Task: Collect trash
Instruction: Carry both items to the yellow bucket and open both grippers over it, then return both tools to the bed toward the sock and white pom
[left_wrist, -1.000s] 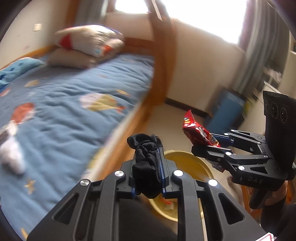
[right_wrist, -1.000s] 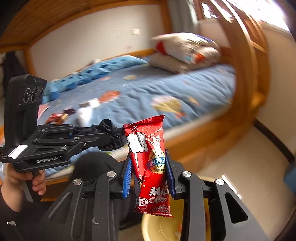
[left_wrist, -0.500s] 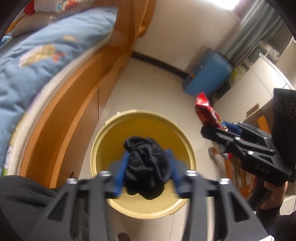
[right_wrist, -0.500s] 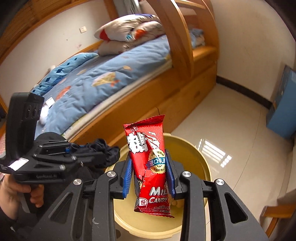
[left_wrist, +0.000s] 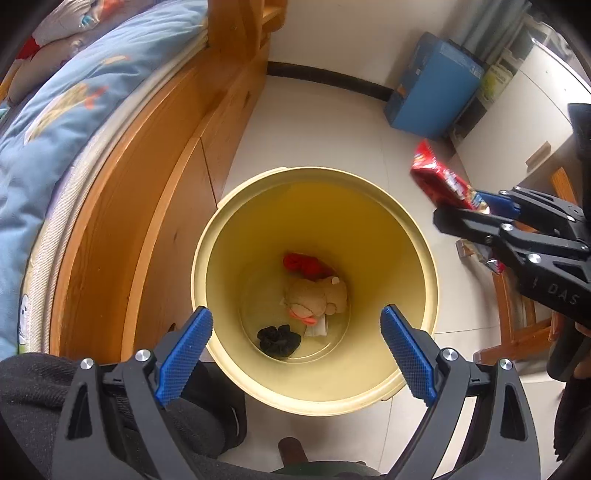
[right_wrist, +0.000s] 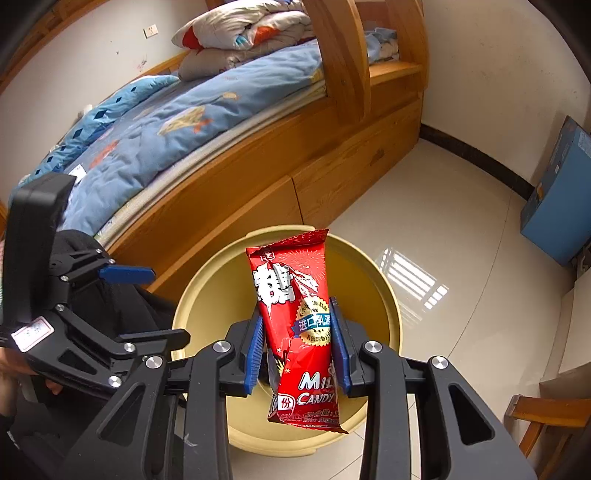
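Note:
A yellow bin (left_wrist: 221, 236) stands on the floor beside the bed; it also shows in the right wrist view (right_wrist: 384, 280). My left gripper (left_wrist: 295, 343) is open and empty above the bin. A black cloth bundle (left_wrist: 277, 339) lies at the bin's bottom with a beige plush toy (left_wrist: 317, 295) and a red item (left_wrist: 306, 263). My right gripper (right_wrist: 298, 350) is shut on a red milk candy wrapper (right_wrist: 295, 314) and holds it over the bin's rim. That wrapper also shows at the right of the left wrist view (left_wrist: 439, 181).
The wooden bed frame (left_wrist: 147, 177) with a blue quilt (right_wrist: 177, 125) runs along the left of the bin. A blue box (left_wrist: 436, 85) stands by the far wall. A wooden chair (right_wrist: 546, 417) is at the right. Tiled floor (right_wrist: 461, 229) surrounds the bin.
My left gripper opened over the bin and the black cloth bundle dropped to the bin's bottom. The right gripper stayed over the bin with the wrapper.

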